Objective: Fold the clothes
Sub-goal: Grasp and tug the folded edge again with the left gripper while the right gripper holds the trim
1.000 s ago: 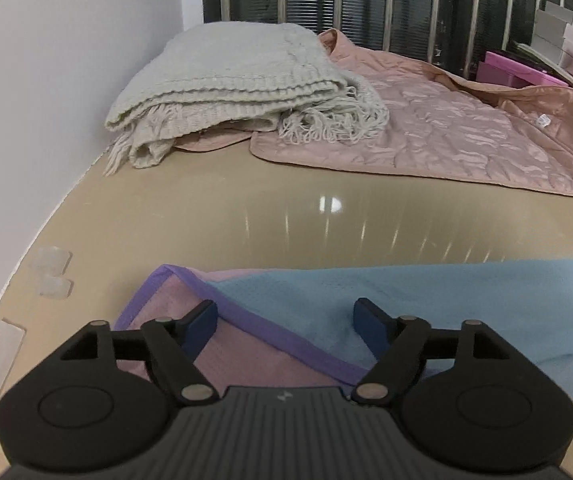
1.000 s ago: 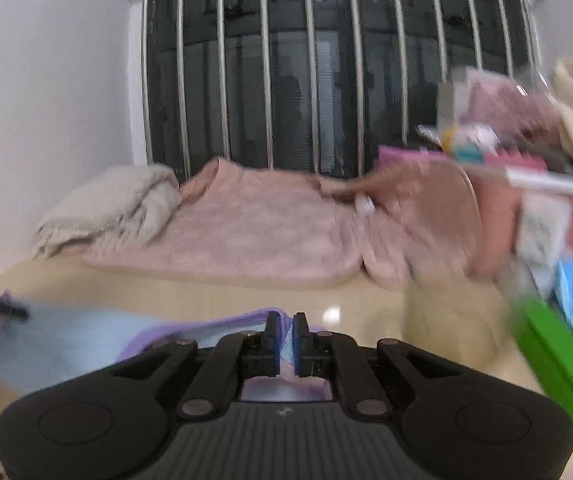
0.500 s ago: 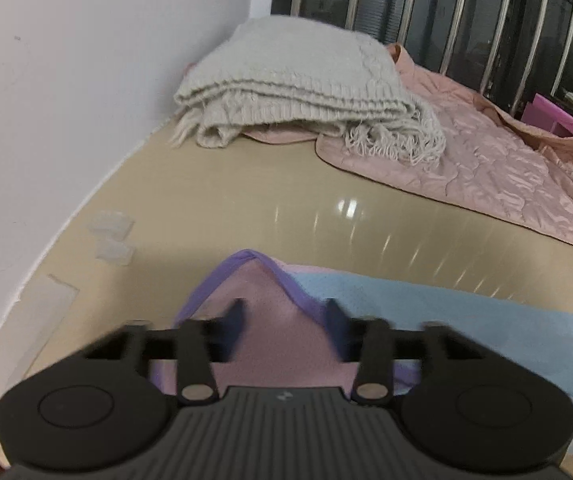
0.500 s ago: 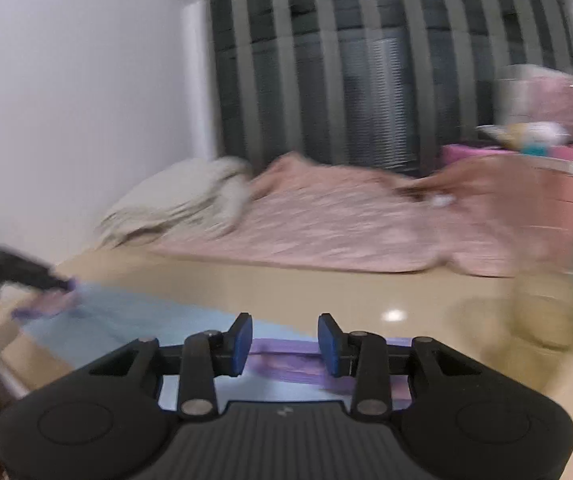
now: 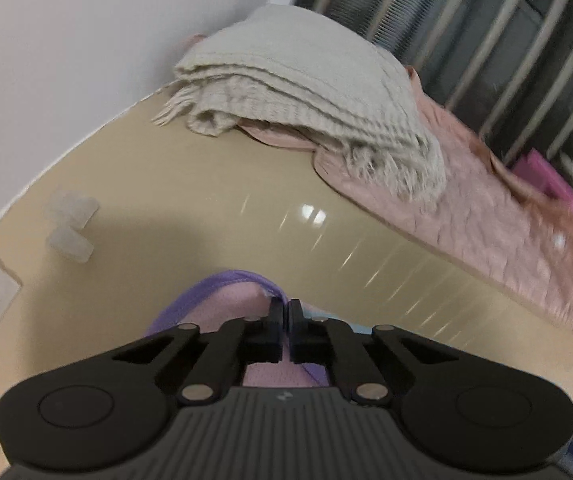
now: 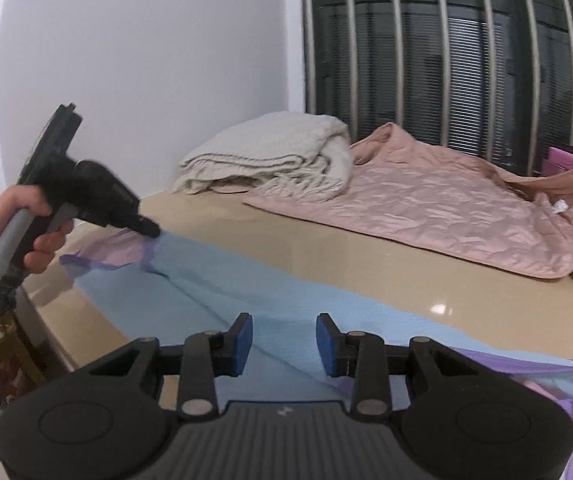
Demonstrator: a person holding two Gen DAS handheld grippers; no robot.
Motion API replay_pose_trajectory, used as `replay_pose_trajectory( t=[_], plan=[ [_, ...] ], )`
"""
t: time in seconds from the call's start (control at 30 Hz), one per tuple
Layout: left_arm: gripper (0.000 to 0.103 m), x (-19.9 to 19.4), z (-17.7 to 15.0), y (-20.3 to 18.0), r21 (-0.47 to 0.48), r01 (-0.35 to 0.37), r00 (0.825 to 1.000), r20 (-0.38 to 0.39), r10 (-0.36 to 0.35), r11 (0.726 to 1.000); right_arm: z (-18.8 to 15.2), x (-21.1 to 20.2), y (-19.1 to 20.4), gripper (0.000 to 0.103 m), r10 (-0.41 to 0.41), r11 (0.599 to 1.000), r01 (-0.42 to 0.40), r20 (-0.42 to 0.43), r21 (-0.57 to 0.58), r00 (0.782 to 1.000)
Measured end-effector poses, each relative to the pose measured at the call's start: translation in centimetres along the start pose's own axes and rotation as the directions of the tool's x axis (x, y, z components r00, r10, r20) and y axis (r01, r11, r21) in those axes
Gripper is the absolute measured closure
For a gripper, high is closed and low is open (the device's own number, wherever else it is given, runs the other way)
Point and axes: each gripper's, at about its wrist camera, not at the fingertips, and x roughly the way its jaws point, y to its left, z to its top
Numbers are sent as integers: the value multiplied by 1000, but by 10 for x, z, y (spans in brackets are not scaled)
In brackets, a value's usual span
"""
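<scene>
- The blue cloth [image 6: 270, 300] with a purple edge [image 5: 222, 284] lies flat and long on the tan table [image 6: 366, 248].
- It looks thin, soft and light, so it will bend and droop when lifted.
- The left gripper [image 5: 285, 320] is pinched tight on the purple edge at one corner.
- The right gripper [image 6: 284, 344] has its jaws apart over the blue cloth, holding nothing.
- I think the hemmed edge and corners are the best places to grab.

A folded cream knitted throw [image 5: 306, 92] with a fringed edge is lying by the white wall [image 6: 146, 60], overlapping a pink quilted blanket [image 6: 438, 204] that is spreading across the glossy beige table [image 5: 190, 208]. Metal window bars [image 6: 482, 48] are standing behind, and a magenta box [image 6: 566, 160] is sitting at the far right.
</scene>
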Motion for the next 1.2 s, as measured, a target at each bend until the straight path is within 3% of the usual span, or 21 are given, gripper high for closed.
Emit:
replay_pose_trajectory(
  t=[0.1,0.23,0.37,0.4,0.43,0.5,0.57,0.63,0.73,0.83,0.93,1.0,1.1,1.2],
  plan=[
    [102,1,5,13,-87,30,999,28,-28,996,1,8,5,70,19,1000,-19,-15,-11,1000],
    [101,5,10,21,-133,6,1000,22,-3,991,-6,18,15,71,49,998,-50,-63,-26,997],
    [95,-18,4,8,-76,-68,995,72,73,995,-6,6,22,72,66,997,-67,-22,-39,998],
    [91,-27,1,-2,-34,-73,993,94,75,997,-4,1,20,72,67,997,-67,4,-27,998],
    [81,-36,-6,-13,9,-64,992,112,63,998,-1,-3,18,72,64,998,-64,28,-13,998],
    [66,-44,-23,-39,100,-26,994,111,15,995,2,-3,10,72,31,999,-32,40,20,999],
    [67,-44,-42,-66,197,4,997,81,-21,980,2,7,3,72,-8,999,9,-6,44,1000],
    [67,-42,-59,-86,264,-5,998,62,-11,965,-6,13,1,73,-21,999,23,-71,22,997],
    [66,-37,-78,-101,333,-45,998,62,26,942,-13,-19,0,77,-74,997,74,1,8,997],
    [66,-34,-86,-98,336,-54,998,38,44,940,-16,-56,-25,77,-226,970,213,114,114,968],
    [66,-38,-89,-98,351,-68,997,48,54,934,-21,-66,-65,74,-344,912,304,109,275,933],
    [66,-37,-91,-99,358,-73,997,53,58,931,-27,-61,-84,78,-350,896,311,72,316,934],
    [66,-35,-93,-102,376,-85,996,60,67,923,-41,-54,-85,86,-361,903,346,13,256,932],
    [66,-36,-93,-103,377,-90,996,57,74,922,-57,-65,-79,86,-372,907,355,36,225,928]
  ],
)
